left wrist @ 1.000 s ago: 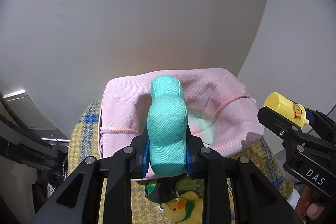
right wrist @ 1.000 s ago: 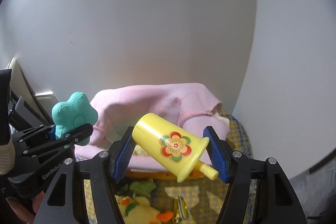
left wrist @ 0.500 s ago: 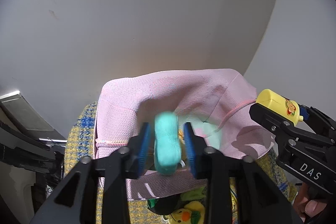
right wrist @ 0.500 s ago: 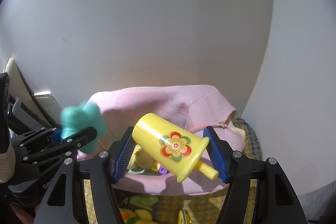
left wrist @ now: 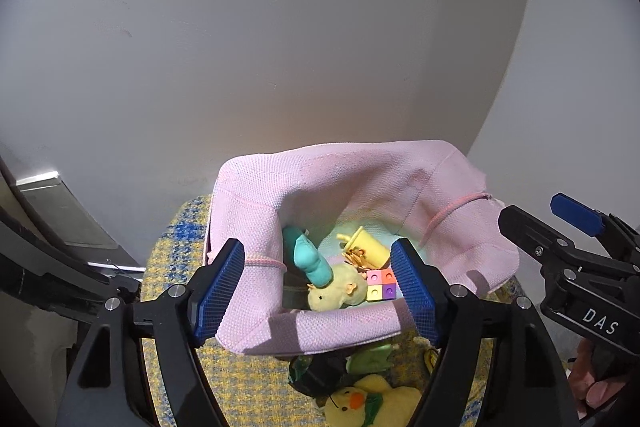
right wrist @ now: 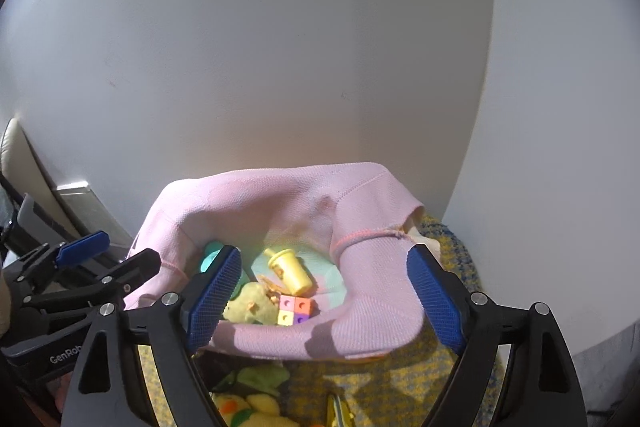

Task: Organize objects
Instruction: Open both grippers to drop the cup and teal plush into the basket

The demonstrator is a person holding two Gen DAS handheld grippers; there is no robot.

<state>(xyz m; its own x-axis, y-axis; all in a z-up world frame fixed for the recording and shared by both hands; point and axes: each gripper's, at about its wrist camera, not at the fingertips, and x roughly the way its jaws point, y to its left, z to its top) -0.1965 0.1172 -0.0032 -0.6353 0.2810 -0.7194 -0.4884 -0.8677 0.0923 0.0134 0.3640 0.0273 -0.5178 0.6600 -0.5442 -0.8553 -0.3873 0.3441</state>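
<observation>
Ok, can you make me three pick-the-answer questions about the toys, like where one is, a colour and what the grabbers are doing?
1. Where is the yellow toy cup?
A. inside the pink fabric basket
B. on the checked cloth
C. in a gripper

2. How many coloured squares show on the block toy?
A. two
B. four
C. six

3. How are the left gripper and right gripper?
A. both open
B. both shut
C. one holds a toy

Answers: 1 A, the cup lies on its side within the basket walls. 2 B, pink, orange, yellow and purple. 3 A, the blue pads stand wide apart with nothing between.
</observation>
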